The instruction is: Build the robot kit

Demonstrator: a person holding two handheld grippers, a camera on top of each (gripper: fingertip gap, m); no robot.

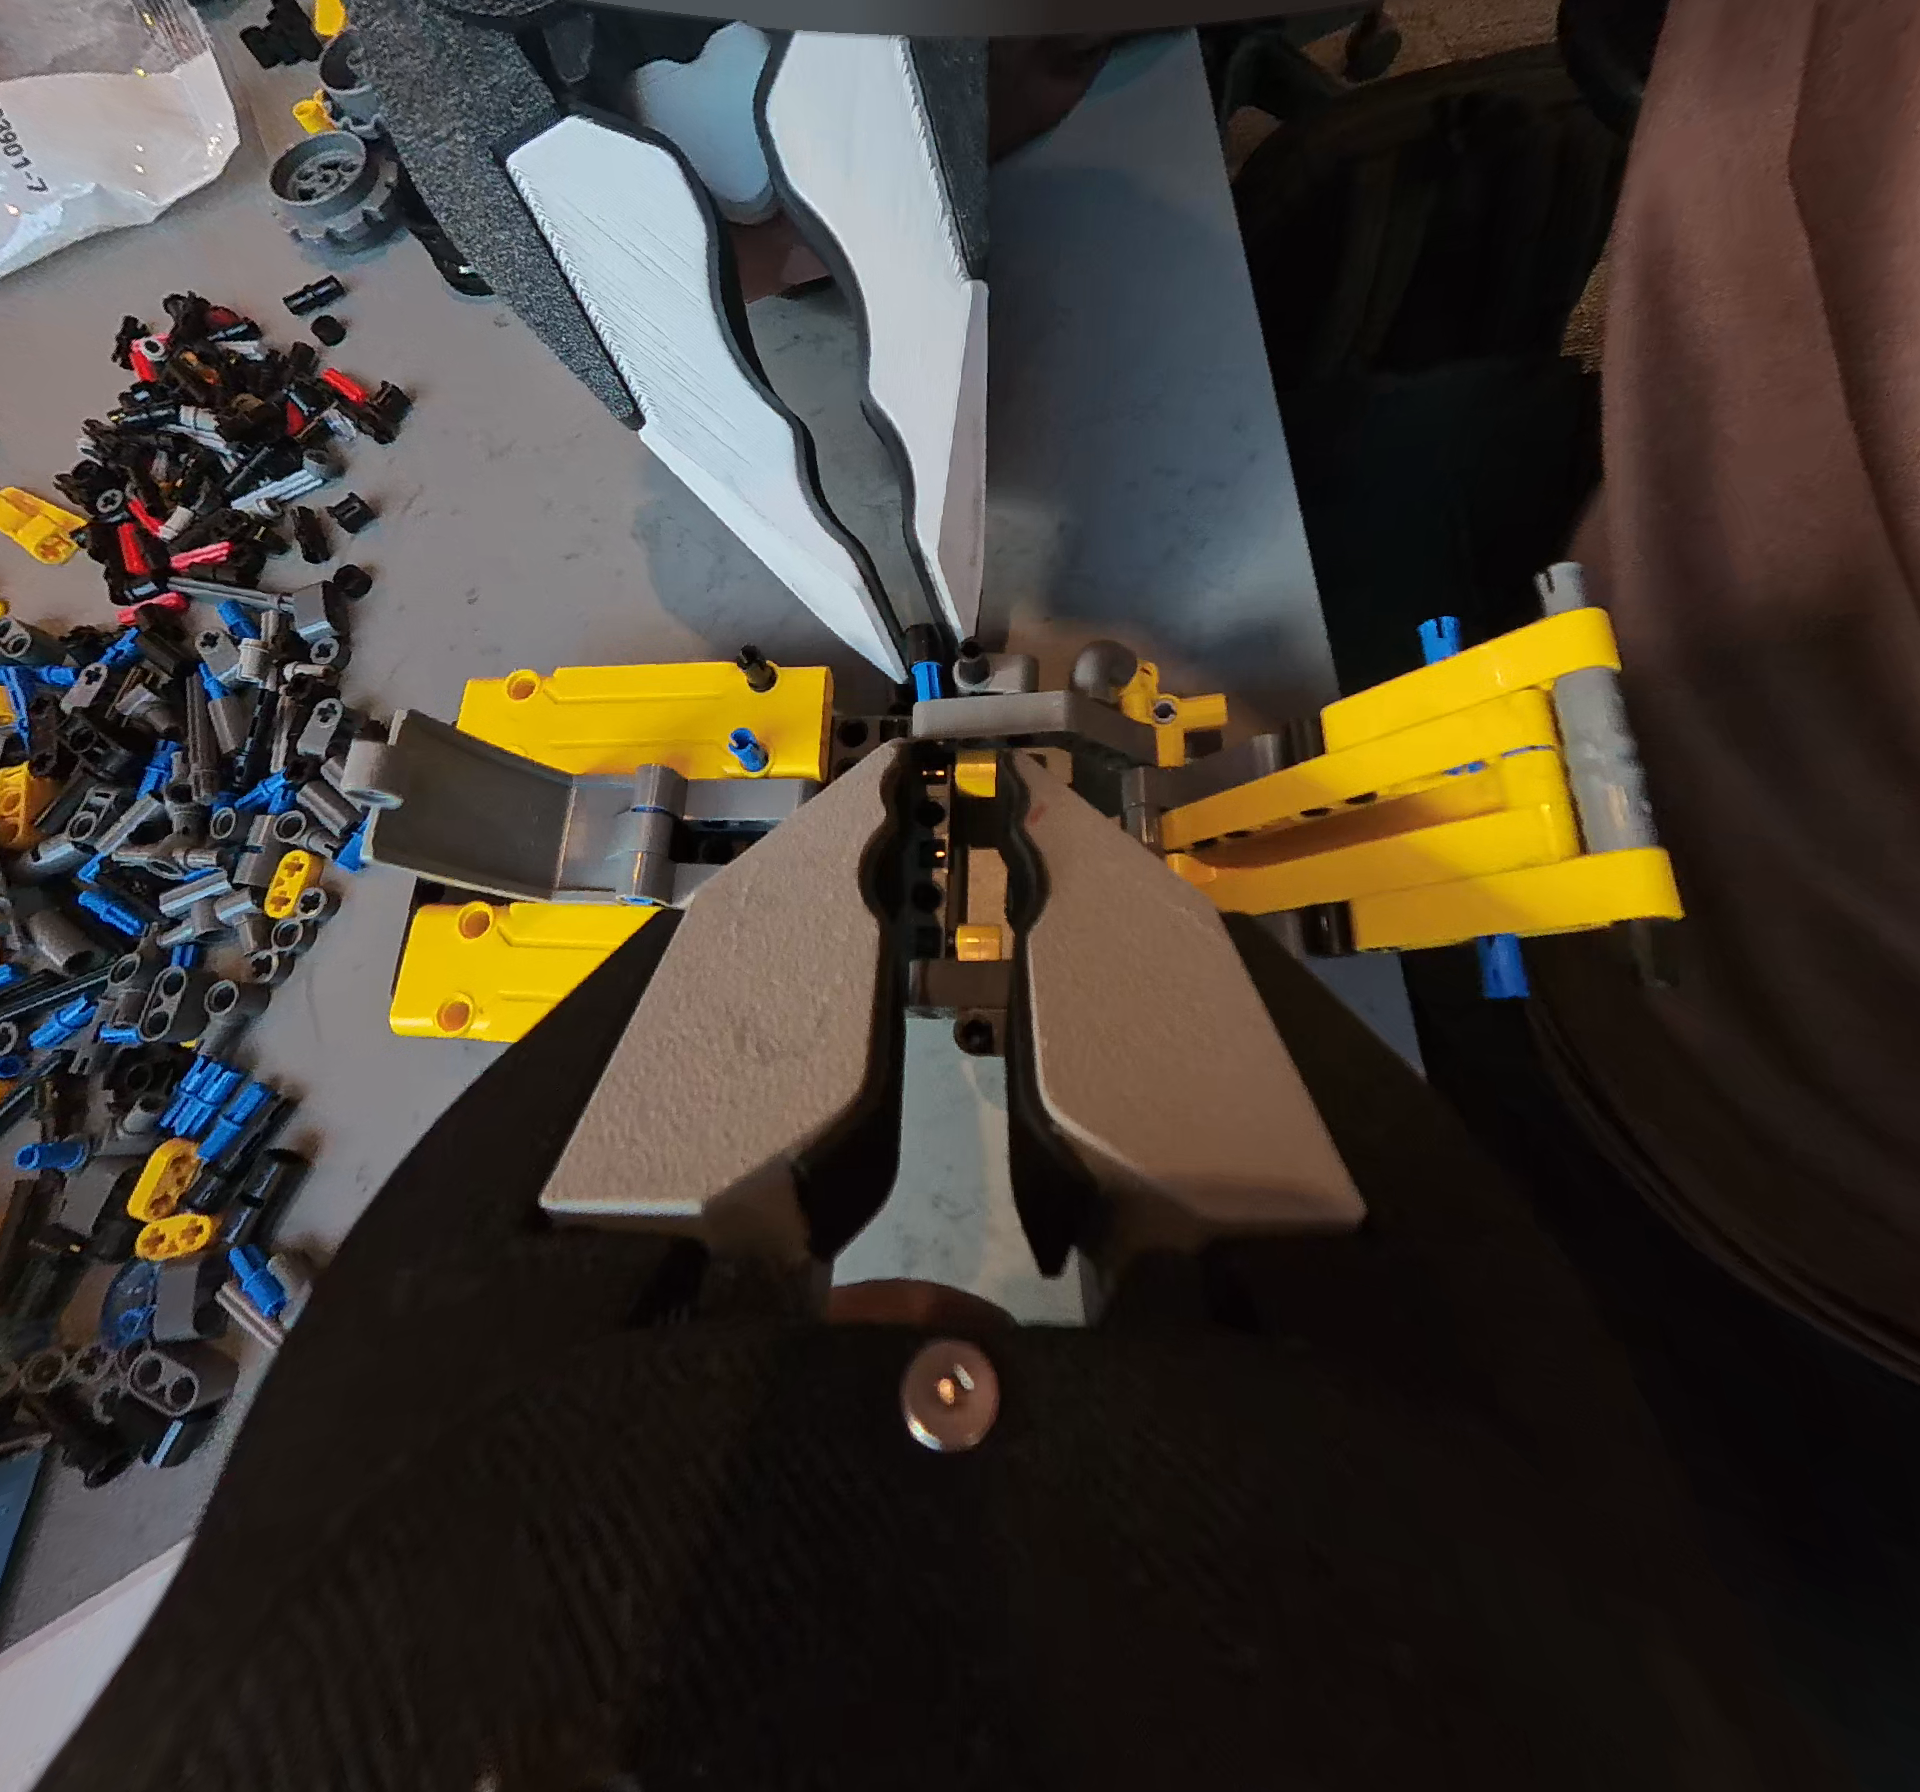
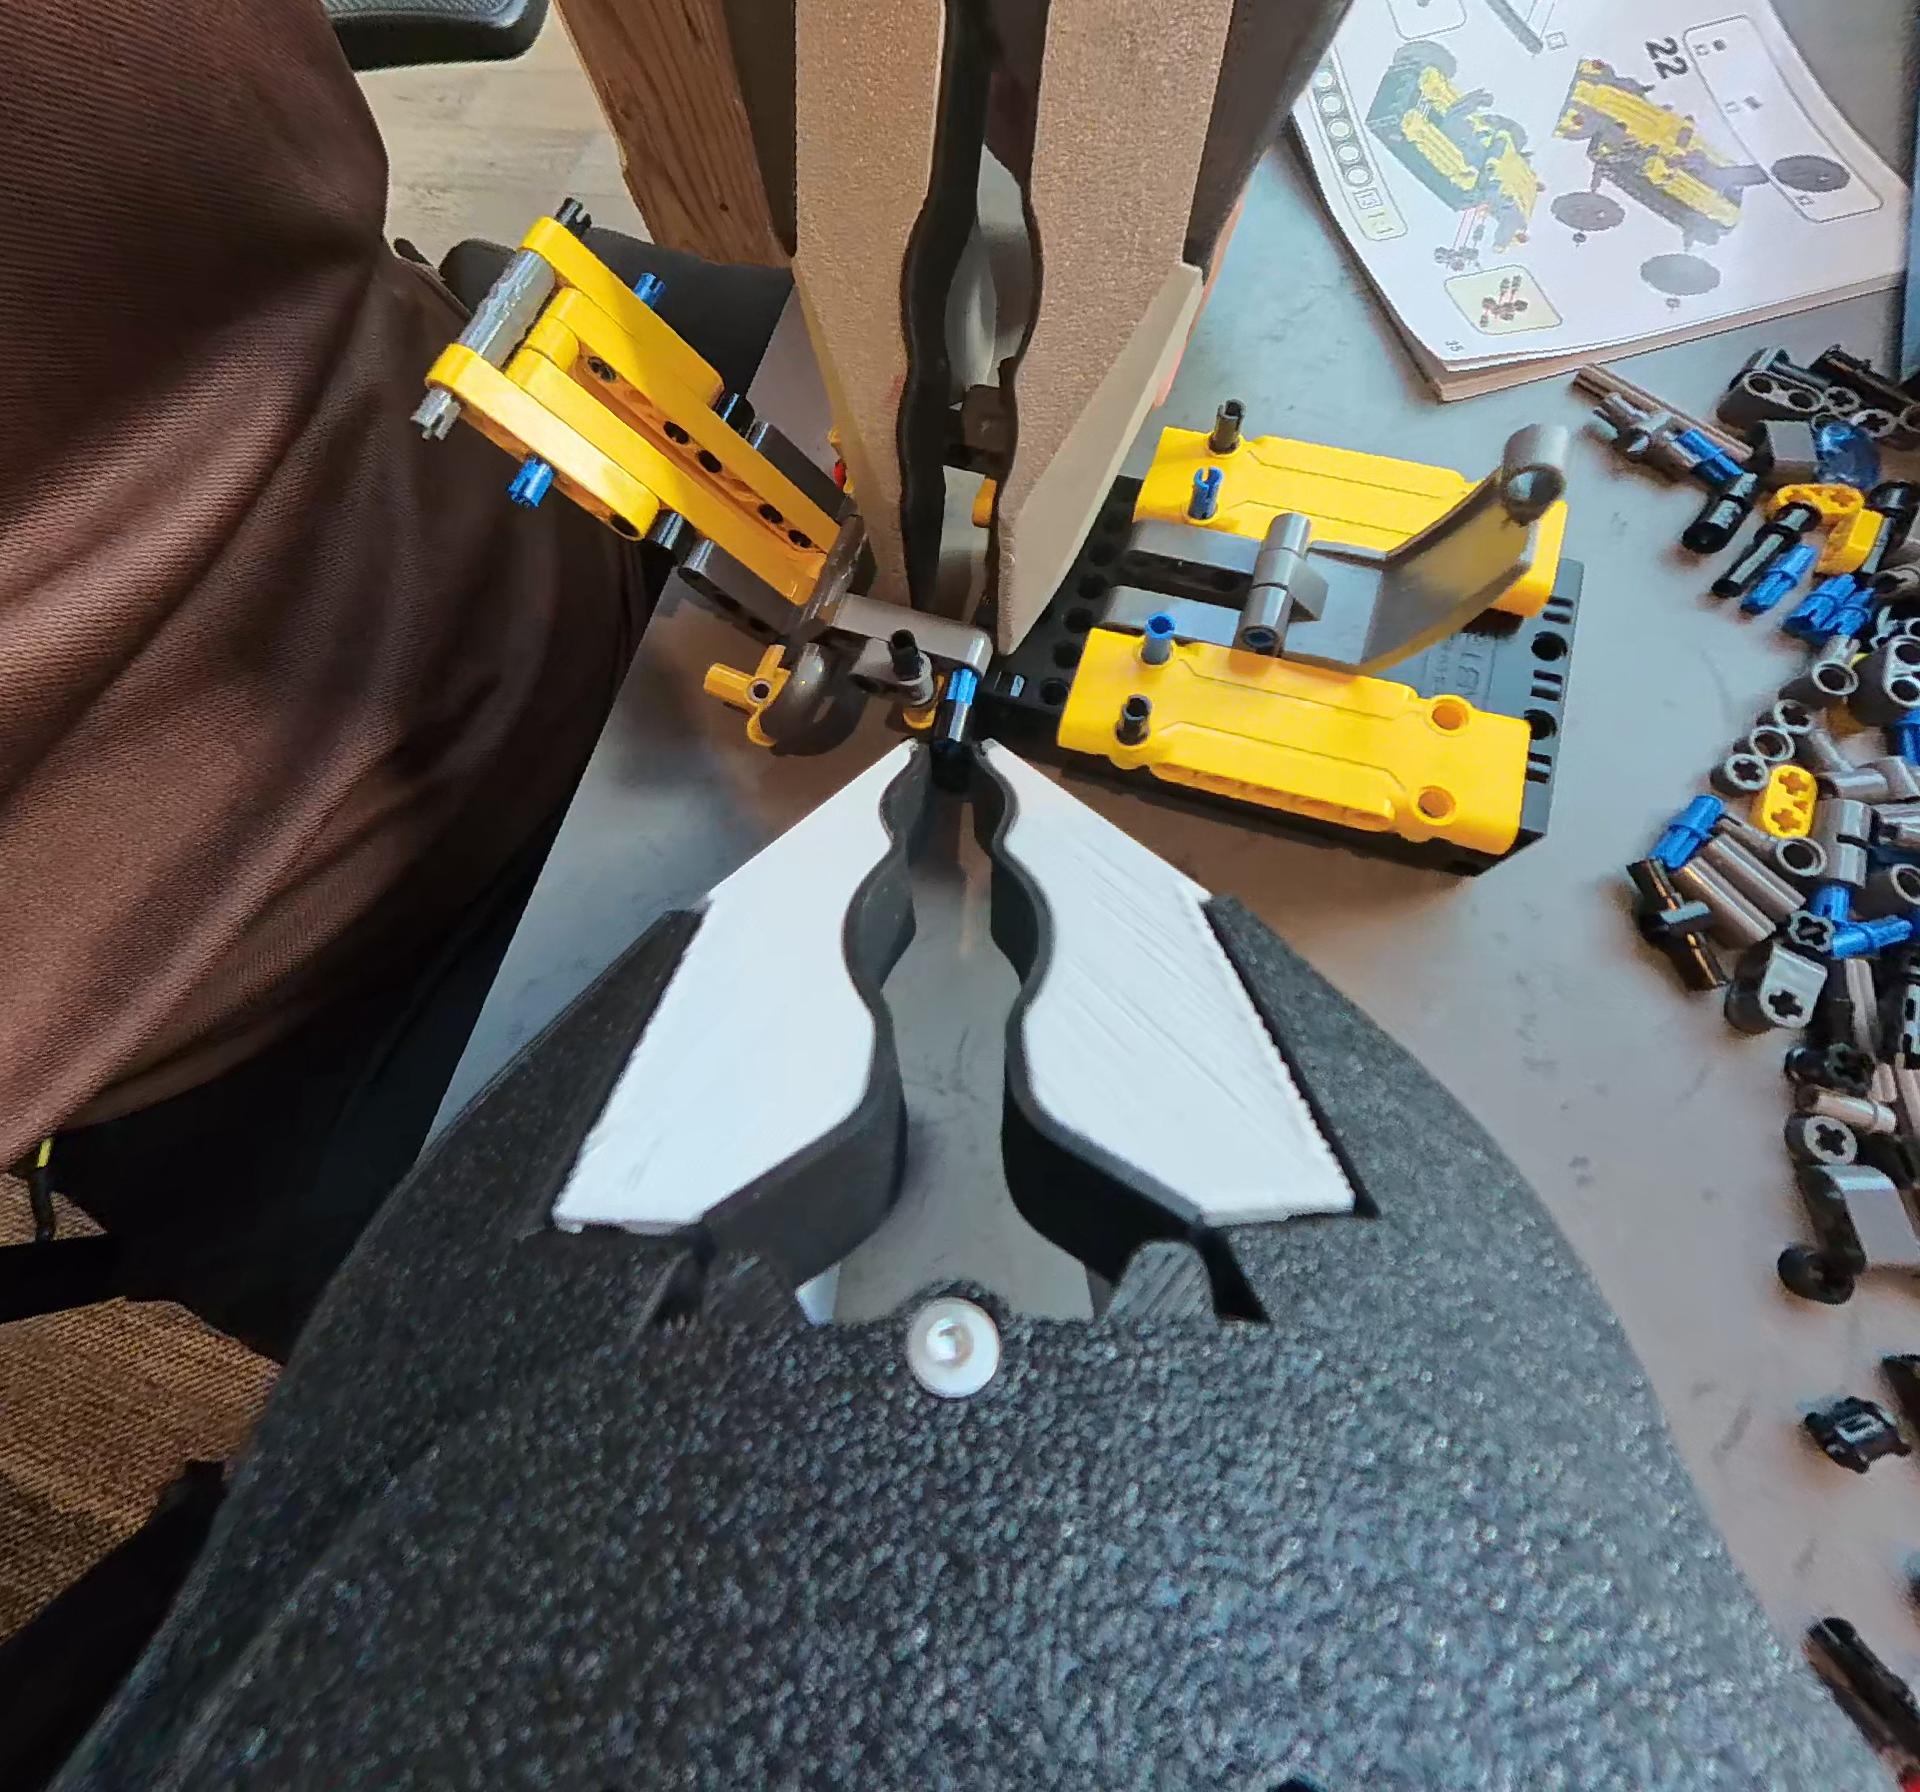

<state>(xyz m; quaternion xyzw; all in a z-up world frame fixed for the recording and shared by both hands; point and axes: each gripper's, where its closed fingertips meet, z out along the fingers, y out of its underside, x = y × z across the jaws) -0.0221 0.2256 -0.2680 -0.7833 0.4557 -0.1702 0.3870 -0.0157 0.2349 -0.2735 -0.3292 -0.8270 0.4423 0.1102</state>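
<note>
A yellow, black and grey brick-built model (image 1: pixel 644 714) lies on the grey table (image 1: pixel 1122 392), and its yellow arm (image 1: pixel 1434 807) juts past the table's edge. My left gripper (image 1: pixel 961 776), with grey fingers, is shut on the model's black middle frame. My right gripper (image 2: pixel 951 760), with white fingers, is shut on a small black and blue pin (image 2: pixel 954 719). It holds the pin against the end of a grey beam (image 2: pixel 914 636) on the model (image 2: pixel 1288 745). The right gripper also shows in the left wrist view (image 1: pixel 930 646), coming in from the top.
A heap of loose small black, blue, grey and yellow parts (image 1: pixel 166 807) lies to one side (image 2: pixel 1829 859). An instruction booklet (image 2: pixel 1558 132), a clear plastic bag (image 1: pixel 94 80) and a grey wheel hub (image 1: pixel 332 184) lie farther off. A person's brown garment (image 2: pixel 208 495) is past the table's edge. Only a small space, under 4 cm, lies between the two pairs of fingers.
</note>
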